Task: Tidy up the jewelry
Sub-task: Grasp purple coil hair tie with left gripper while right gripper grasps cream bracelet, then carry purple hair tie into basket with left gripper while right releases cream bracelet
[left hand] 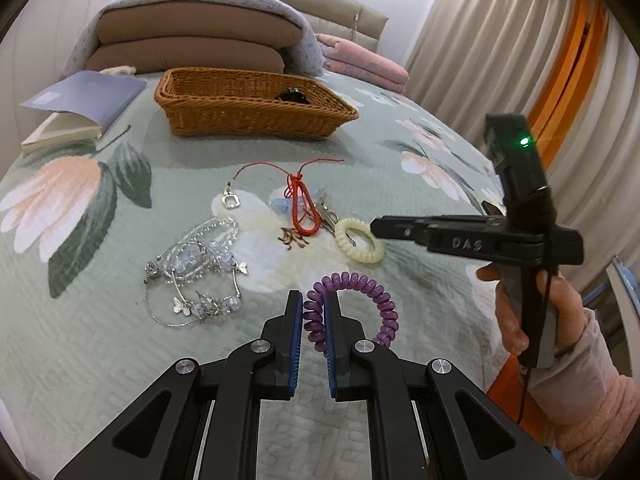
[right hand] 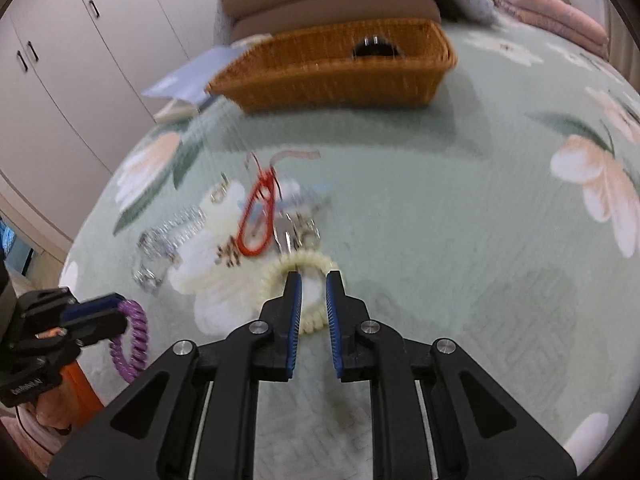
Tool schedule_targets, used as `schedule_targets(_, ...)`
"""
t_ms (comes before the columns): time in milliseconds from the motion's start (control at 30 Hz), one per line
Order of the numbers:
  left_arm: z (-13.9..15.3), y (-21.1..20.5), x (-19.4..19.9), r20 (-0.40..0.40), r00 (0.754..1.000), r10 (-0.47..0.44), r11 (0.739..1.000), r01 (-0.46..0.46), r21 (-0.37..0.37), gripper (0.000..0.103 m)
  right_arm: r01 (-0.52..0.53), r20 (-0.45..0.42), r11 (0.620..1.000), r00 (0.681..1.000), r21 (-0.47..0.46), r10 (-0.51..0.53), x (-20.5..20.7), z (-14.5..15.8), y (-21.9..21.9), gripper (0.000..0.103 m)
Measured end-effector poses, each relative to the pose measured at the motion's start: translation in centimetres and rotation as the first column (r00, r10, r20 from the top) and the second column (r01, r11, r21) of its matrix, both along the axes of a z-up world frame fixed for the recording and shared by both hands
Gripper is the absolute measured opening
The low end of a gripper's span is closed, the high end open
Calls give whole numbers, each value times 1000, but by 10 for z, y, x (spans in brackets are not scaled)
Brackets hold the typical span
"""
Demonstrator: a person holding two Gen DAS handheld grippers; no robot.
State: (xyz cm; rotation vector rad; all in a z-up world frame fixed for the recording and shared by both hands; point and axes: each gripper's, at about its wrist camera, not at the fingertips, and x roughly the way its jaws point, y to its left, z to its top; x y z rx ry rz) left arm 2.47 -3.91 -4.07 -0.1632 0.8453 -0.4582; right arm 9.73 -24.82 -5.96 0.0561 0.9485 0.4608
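Observation:
My left gripper [left hand: 313,300] is shut on a purple coil bracelet [left hand: 376,296], gripping its left side; it also shows in the right wrist view [right hand: 132,340]. My right gripper [right hand: 313,280] is open, its jaws straddling the near side of a cream coil bracelet [right hand: 276,272], which also shows in the left wrist view [left hand: 358,240]. A red cord bracelet [left hand: 306,208], clear bead bracelets [left hand: 200,256], a silver charm [left hand: 231,200] and metal clips [left hand: 326,212] lie on the bedspread. A wicker basket [left hand: 248,116] stands behind them with a dark item [left hand: 294,95] inside.
A grey book [left hand: 80,100] lies left of the basket. Brown pillows [left hand: 192,44] and a folded pink blanket [left hand: 360,64] are at the bed's head. Curtains [left hand: 500,40] hang on the right. White wardrobes [right hand: 60,60] stand to the left.

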Motion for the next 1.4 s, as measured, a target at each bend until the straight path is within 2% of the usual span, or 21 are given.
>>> schedule_targets(100,-2,0,0,-1,1000,-10,1000,10,-2,10,-2,-14,1000,1000,21,2,0,-6,-1,13)
schedule_targets(167,-3,0,0,-4,1000,-12,1000,12,-4,10,7,-24,997,1000,71,-5,0,-5,-7,17)
schedule_targets(200,-4,1,0,-7,1000,-14,1000,14,-6,10,13,-26,996,1000,87,-10,0,-4,-10,33)
schedule_targets(233,-5,1,1,-9,1000,-14,1000,14,-8,11,19,-24,996,1000,92,-17,0,-3,-13,64)
schedule_targets(267,-6,1,1,-12,1000,-14,1000,14,-11,11,18,-20,995,1000,100,-17,0,-2,-14,78)
schedule_targets(300,-7,1,2,-15,1000,-14,1000,14,-13,11,13,-19,995,1000,103,-11,0,-2,-13,82)
schedule_targets(400,-12,0,3,-25,1000,-14,1000,14,-16,10,5,-16,1000,1000,-1,-5,4,-3,-4,79)
schedule_targets(467,-14,-1,4,-31,999,-15,1000,14,-17,11,-9,-3,995,1000,-99,9,6,-4,6,71)
schedule_targets(533,-16,-2,5,-35,999,-16,1000,16,-14,11,17,7,978,1000,-207,-16,10,-8,13,54)
schedule_targets(600,-17,-1,5,-36,999,-15,1000,14,-12,11,21,5,965,1000,-263,-20,15,-11,18,48)
schedule_targets(800,-18,0,7,-33,999,-11,1000,10,-21,11,-111,-8,905,993,-410,118,12,-11,49,11)
schedule_targets(900,-18,1,7,-33,999,-6,1000,5,-23,11,-132,-5,890,989,-437,145,7,-9,56,10)
schedule_targets(967,-17,2,7,-30,1000,-2,1000,2,-24,11,-135,-9,909,990,-393,143,5,-4,50,10)
schedule_targets(1100,-11,8,9,-14,1000,11,1000,-12,-22,11,-113,35,926,990,-360,135,-10,13,40,10)
schedule_targets(1267,12,13,25,32,999,26,1000,-26,-3,11,-80,122,939,984,-335,127,-20,48,38,10)
schedule_targets(1400,40,15,49,94,995,39,999,-42,31,11,-32,196,957,976,-287,91,-4,80,33,10)
